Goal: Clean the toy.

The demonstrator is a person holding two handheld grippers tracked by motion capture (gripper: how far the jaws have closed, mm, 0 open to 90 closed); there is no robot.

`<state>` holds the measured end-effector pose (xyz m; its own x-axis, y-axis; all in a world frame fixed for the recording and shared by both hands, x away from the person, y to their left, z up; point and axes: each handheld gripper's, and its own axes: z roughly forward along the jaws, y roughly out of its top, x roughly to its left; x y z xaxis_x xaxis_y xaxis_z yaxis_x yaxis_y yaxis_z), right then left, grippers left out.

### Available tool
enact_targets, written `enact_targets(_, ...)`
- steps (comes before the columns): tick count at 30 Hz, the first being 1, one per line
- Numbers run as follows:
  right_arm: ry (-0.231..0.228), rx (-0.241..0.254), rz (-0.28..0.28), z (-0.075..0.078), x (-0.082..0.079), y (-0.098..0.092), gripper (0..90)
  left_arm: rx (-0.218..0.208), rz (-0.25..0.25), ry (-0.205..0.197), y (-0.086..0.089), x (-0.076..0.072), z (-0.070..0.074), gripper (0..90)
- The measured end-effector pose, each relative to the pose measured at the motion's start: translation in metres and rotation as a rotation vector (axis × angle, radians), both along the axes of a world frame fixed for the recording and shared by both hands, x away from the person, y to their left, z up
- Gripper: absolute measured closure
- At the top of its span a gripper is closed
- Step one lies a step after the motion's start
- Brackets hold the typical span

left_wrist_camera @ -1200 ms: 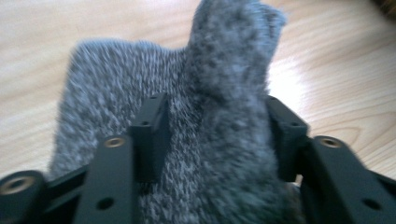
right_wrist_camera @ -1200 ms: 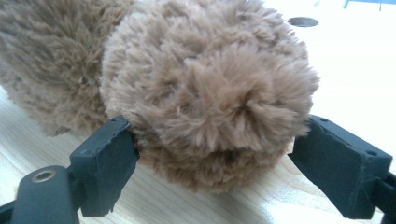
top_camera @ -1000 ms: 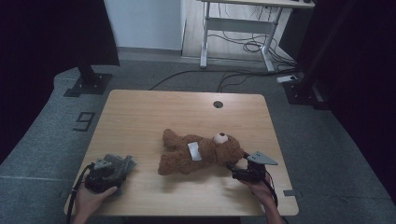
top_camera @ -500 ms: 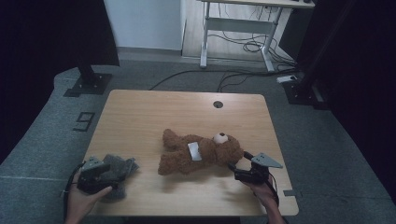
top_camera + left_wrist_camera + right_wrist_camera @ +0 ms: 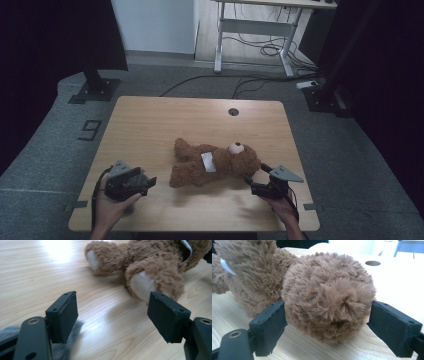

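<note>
A brown teddy bear (image 5: 215,167) lies on its back mid-table, head to the right, with a white tag on its belly. My right gripper (image 5: 254,179) sits at the head end. In the right gripper view its pads press on both sides of a round furry part of the bear (image 5: 327,297). My left gripper (image 5: 150,181) hovers at the front left and points at the bear's feet (image 5: 142,285). Its jaws opened wide and have just been closing slightly, with nothing between them (image 5: 120,312). Grey fuzz (image 5: 65,350) shows under its left jaw.
The wooden table (image 5: 165,125) has a cable hole (image 5: 233,111) near its far edge. Beyond it stand a desk frame (image 5: 250,30), floor cables (image 5: 210,82) and a black stand base (image 5: 95,87). A "9" marker (image 5: 90,130) is on the floor at left.
My left gripper has lifted off the grey fuzzy thing and swung right toward the bear's feet, its jaws wider than a second ago. The right gripper and the bear have stayed put.
</note>
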<state>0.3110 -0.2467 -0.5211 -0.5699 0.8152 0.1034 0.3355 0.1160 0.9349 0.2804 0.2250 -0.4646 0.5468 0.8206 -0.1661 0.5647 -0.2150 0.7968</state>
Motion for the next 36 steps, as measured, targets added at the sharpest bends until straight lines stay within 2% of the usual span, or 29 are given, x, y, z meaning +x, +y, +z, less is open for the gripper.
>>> enact_targets(7, -0.004, -0.003, 0.002, 0.000, -0.004, -0.001, 14.1, -0.008, -0.025, -0.016, -0.021, 0.005, -0.005, 26.8)
enact_targets(13, -0.005, -0.009, 0.010, -0.002, -0.013, -0.001, 14.4, -0.027, -0.031, -0.039, -0.026, 0.002, -0.011, 28.1)
enact_targets(16, -0.002, -0.014, 0.013, -0.003, -0.018, -0.002, 14.7, -0.022, -0.033, -0.032, -0.025, 0.000, -0.014, 28.5)
enact_targets(19, 0.003, -0.019, 0.013, -0.006, -0.024, -0.002, 15.0, -0.036, -0.025, -0.026, -0.023, -0.004, -0.017, 28.7)
enact_targets(23, 0.014, -0.049, 0.015, -0.010, -0.027, -0.002, 15.2, -0.028, -0.033, -0.007, -0.024, -0.008, -0.025, 28.9)
enact_targets(29, 0.035, -0.037, 0.019, -0.015, -0.037, -0.006, 15.6, -0.032, -0.045, -0.004, -0.025, -0.014, -0.032, 29.1)
enact_targets(34, 0.060, -0.034, 0.015, -0.022, -0.048, -0.011, 16.1, -0.016, -0.059, 0.006, -0.027, -0.021, -0.039, 29.2)
enact_targets(36, 0.074, -0.039, 0.016, -0.024, -0.053, -0.011, 16.2, -0.027, -0.060, 0.016, -0.028, -0.025, -0.043, 29.3)
